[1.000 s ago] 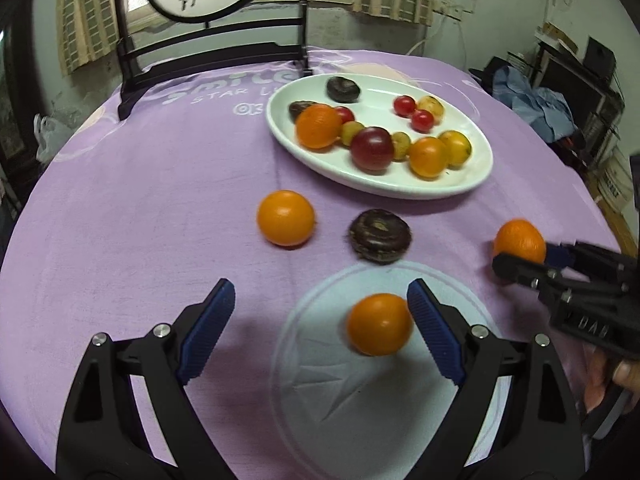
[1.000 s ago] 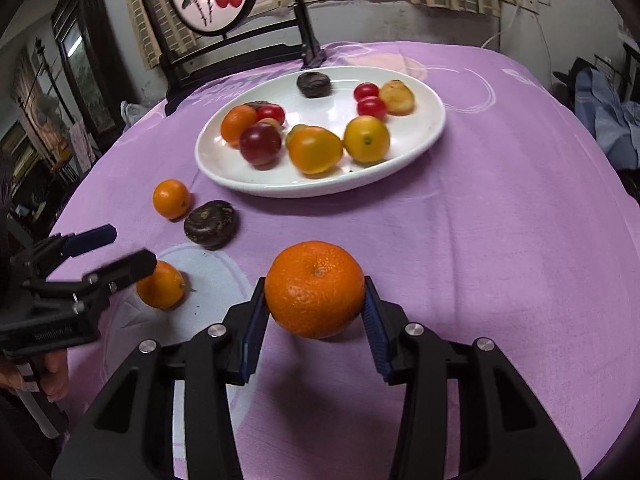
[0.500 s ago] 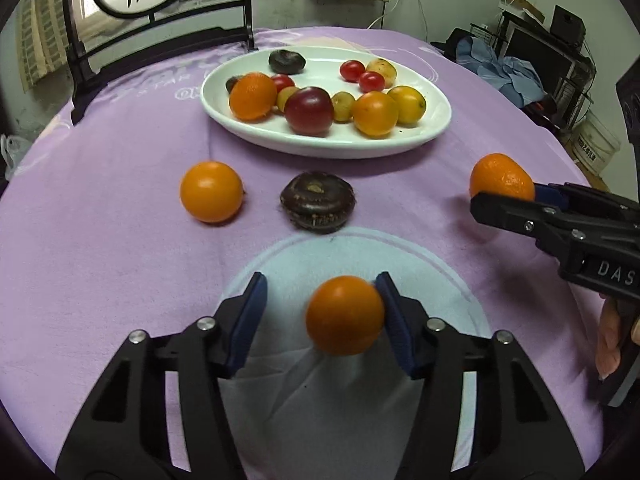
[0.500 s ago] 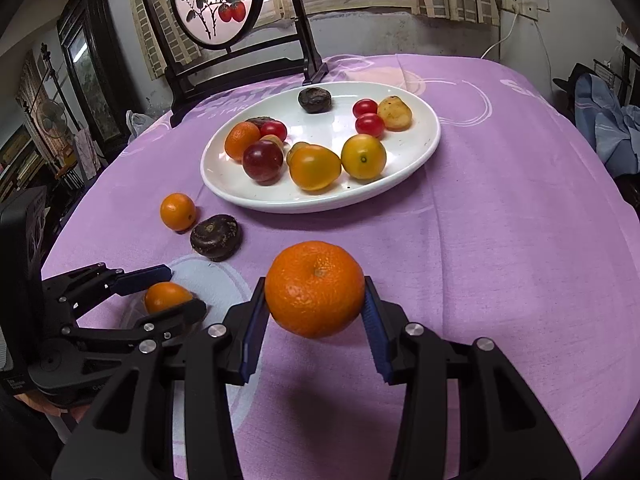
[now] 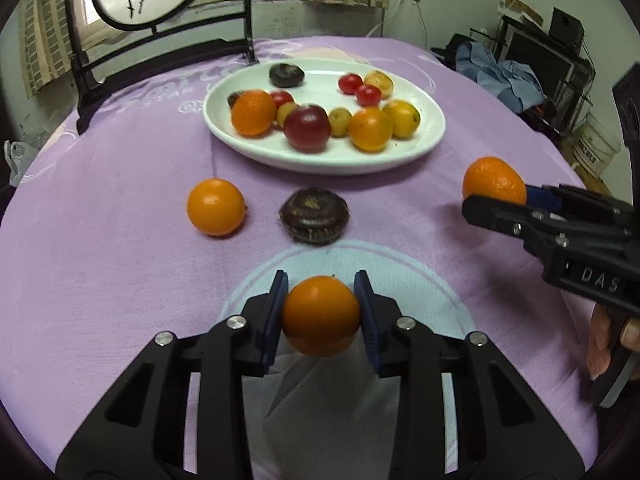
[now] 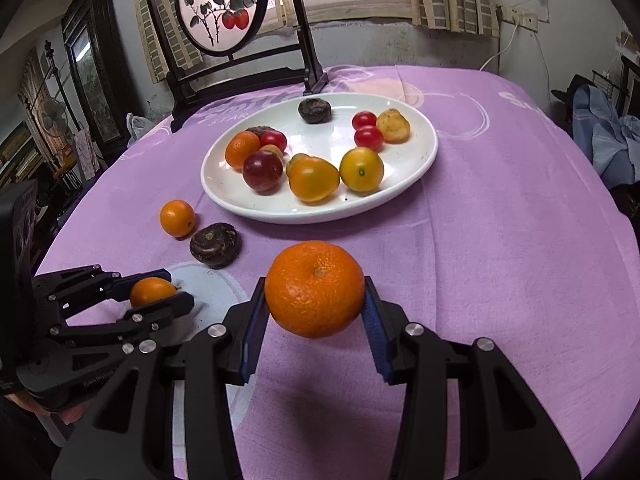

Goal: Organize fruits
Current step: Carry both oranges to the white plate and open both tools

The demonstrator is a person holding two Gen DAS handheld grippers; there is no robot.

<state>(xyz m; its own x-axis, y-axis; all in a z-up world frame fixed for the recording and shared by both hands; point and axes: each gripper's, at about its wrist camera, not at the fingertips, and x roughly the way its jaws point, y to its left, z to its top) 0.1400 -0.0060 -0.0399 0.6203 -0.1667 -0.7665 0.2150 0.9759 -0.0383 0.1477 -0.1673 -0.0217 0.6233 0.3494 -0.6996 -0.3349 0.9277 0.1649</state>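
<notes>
Seen from the left wrist, the left gripper (image 5: 321, 310) has its blue pads (image 5: 276, 312) pressed on either side of a small smooth orange (image 5: 321, 314), the jaws closing on it above a pale round print in the purple tablecloth (image 5: 100, 240). Just beyond lie another smooth orange (image 5: 216, 212) and a dark wrinkled fruit (image 5: 314, 220), side by side but apart. Farther back a white plate (image 5: 424, 144) holds assorted fruit. At the right edge the right gripper (image 5: 508, 200) clasps a mandarin (image 5: 494, 180), a person's fingers (image 5: 600, 340) on its handle.

From the right wrist, the right gripper (image 6: 316, 304) is clamped on the dimpled mandarin (image 6: 315, 288), which hangs clear of the cloth with its shadow below. At lower left the left gripper (image 6: 160, 292) grips its small orange (image 6: 152, 290). The plate (image 6: 224, 196) sits behind, before a dark wooden chair (image 6: 240, 76).
</notes>
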